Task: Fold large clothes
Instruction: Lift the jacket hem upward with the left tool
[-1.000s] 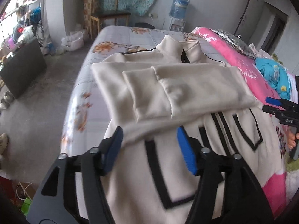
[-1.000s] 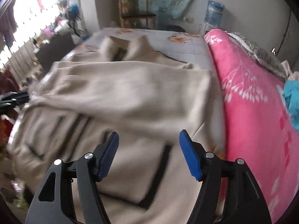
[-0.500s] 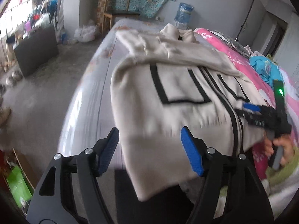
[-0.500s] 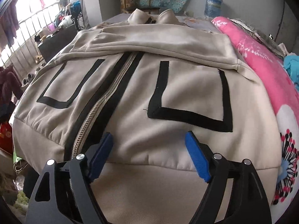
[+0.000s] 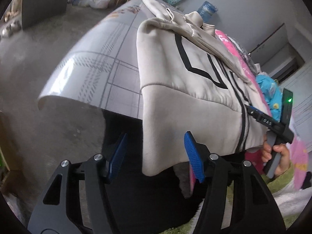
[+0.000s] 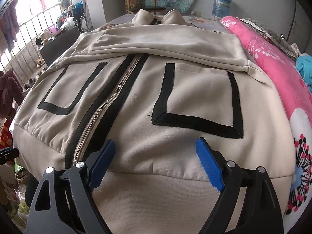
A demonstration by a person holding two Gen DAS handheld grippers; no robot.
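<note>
A: Left wrist view. Beige jacket (image 5: 175, 81) lies on the bed (image 5: 93, 72), its hem corner hanging off the near edge. Left gripper (image 5: 156, 156) has that corner between its blue pads, jaws closing, pads not pressing the cloth. Only this view shows the right gripper (image 5: 251, 110) from outside, at the zip by the hem, and the hand (image 5: 276, 156) on its handle.

B: Right wrist view. Jacket front seen square on: zip (image 6: 105, 107) up the middle, black-trimmed pocket outlines either side, sleeves folded across the chest. Right gripper (image 6: 154, 161) is over the hem band, jaws wide and opening, no fold pinched between them. Pink blanket (image 6: 273, 64) touches the jacket's right side.

A: Containers?

B: Water bottle (image 6: 221, 5) beyond the bed; contents not readable.
</note>
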